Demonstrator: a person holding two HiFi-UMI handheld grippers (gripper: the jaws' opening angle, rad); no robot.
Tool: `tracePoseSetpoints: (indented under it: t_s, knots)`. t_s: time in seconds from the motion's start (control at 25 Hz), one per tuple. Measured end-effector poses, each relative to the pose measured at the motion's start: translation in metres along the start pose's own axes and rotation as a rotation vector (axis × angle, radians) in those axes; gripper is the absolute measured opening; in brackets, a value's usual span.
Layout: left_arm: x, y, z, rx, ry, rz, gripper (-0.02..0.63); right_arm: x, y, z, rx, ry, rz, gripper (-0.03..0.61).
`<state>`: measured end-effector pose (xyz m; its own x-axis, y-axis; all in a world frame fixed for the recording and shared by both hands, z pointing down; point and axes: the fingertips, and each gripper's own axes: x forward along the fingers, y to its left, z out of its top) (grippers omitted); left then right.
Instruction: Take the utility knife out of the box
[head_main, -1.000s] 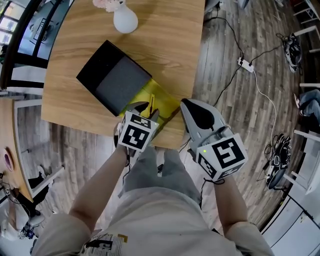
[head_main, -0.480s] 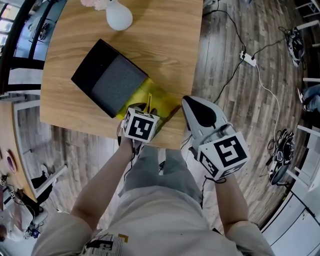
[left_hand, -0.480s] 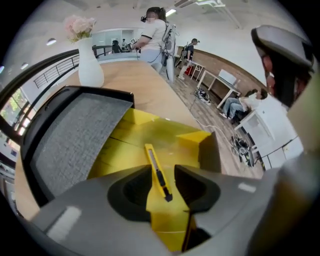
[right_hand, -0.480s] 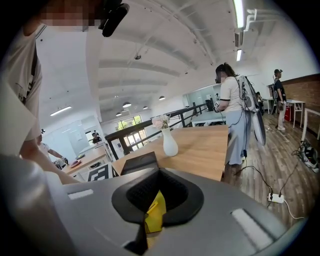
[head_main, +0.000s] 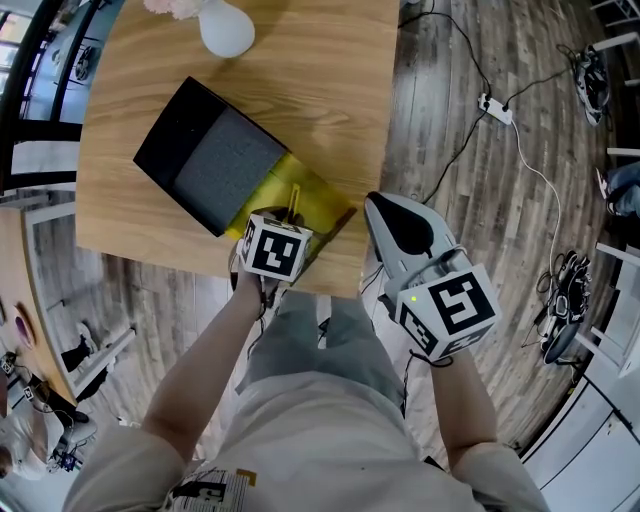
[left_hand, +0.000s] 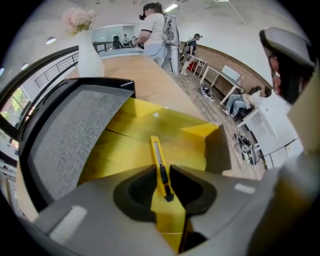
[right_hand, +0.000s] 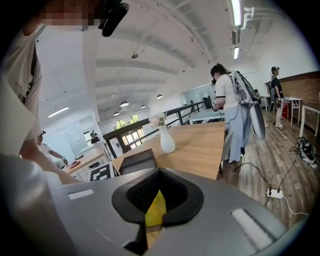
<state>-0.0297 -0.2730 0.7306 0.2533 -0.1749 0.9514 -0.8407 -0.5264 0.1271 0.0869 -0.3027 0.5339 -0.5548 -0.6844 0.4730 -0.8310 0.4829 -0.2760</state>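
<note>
Jaws of my left gripper (left_hand: 163, 186), aimed steeply down, are closing around one utility knife (left_hand: 156, 150) inside one box (left_hand: 200, 150); right gripper's (head_main: 384, 212) pressed together.

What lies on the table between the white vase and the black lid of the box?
Nothing. In the head view, only bare wooden table lies between the white vase and the black lid.
</note>
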Motion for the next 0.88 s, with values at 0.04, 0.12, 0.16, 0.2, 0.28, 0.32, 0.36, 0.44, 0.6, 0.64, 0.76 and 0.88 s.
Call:
tracePoseSetpoints:
  t_s: [0.04, 0.12, 0.16, 0.2, 0.28, 0.32, 0.36, 0.44, 0.6, 0.64, 0.76, 0.88]
  knots:
    - [0.000, 0.002, 0.000, 0.000, 0.000, 0.005, 0.078, 0.000, 0.000, -0.001, 0.001, 0.004, 0.000, 0.000]
    - [0.000, 0.004, 0.001, 0.005, -0.002, 0.013, 0.071, 0.001, 0.002, -0.003, 0.002, 0.010, 0.000, 0.000]
    - [0.000, 0.004, 0.001, 0.010, -0.004, 0.019, 0.069, 0.001, 0.002, -0.004, 0.003, 0.011, 0.001, 0.000]
    - [0.000, 0.004, 0.001, 0.016, -0.006, 0.023, 0.066, 0.000, 0.003, -0.005, 0.003, 0.012, 0.001, 0.000]
    - [-0.001, 0.003, 0.001, 0.019, -0.015, 0.026, 0.063, -0.001, 0.005, -0.008, 0.003, 0.013, 0.002, 0.000]
    - [-0.002, 0.003, 0.002, 0.016, -0.025, 0.026, 0.063, -0.002, 0.006, -0.008, 0.002, 0.014, 0.003, 0.000]
    - [-0.005, 0.004, 0.003, 0.014, -0.041, 0.030, 0.063, -0.003, 0.008, -0.008, -0.001, 0.015, 0.003, 0.000]
    - [-0.015, 0.005, 0.009, 0.014, -0.084, 0.047, 0.063, -0.007, 0.011, -0.007, -0.010, 0.014, 0.003, 0.000]
    - [-0.044, 0.006, 0.021, 0.023, -0.173, 0.076, 0.063, -0.019, 0.016, 0.000, -0.034, -0.005, 0.000, 0.000]
    - [-0.052, 0.006, 0.022, 0.030, -0.192, 0.082, 0.063, -0.022, 0.018, 0.003, -0.040, -0.009, -0.002, 0.000]
    - [-0.083, 0.006, 0.029, 0.039, -0.263, 0.091, 0.063, -0.031, 0.027, 0.012, -0.048, -0.021, -0.010, 0.000]
    - [-0.116, 0.007, 0.044, 0.029, -0.358, 0.100, 0.063, -0.041, 0.032, 0.027, -0.054, -0.047, -0.021, 0.000]
